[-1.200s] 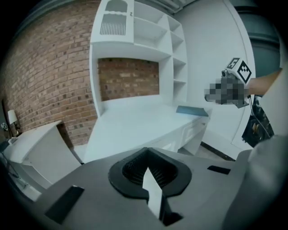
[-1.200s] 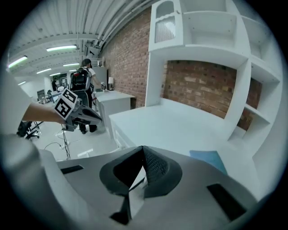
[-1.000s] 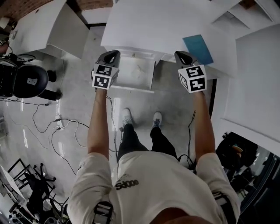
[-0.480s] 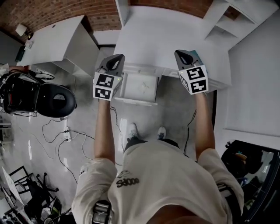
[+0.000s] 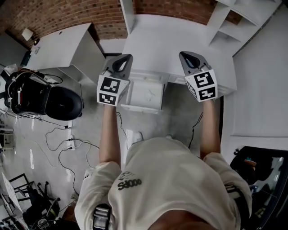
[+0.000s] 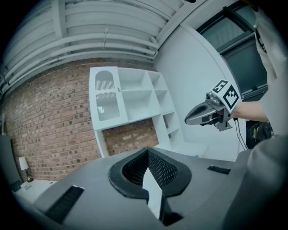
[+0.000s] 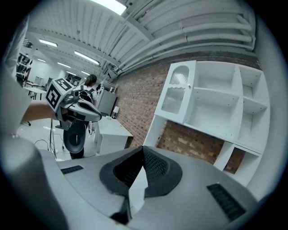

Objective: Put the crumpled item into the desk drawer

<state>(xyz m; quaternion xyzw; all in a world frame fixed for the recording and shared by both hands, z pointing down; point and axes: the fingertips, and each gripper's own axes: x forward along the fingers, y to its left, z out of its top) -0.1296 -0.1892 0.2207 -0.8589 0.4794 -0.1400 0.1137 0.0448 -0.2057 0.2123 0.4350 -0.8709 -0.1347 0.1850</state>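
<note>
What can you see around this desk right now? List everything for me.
desk: one, white, centre, in front of the person
drawer: one, white, pulled open under the desk
pale scrap: one, whitish, inside the drawer; too faint to identify
second desk: one, white, upper left
shelf unit: one, white, upper right
brick wall: one, red-brown, behind the desks
office chair: one, black, on the floor at left
cables: several, dark, across the floor at left
left tongs: one, dark grey, shut, empty, by the drawer's left side
right tongs: one, dark grey, shut, empty, right of the drawer
</note>
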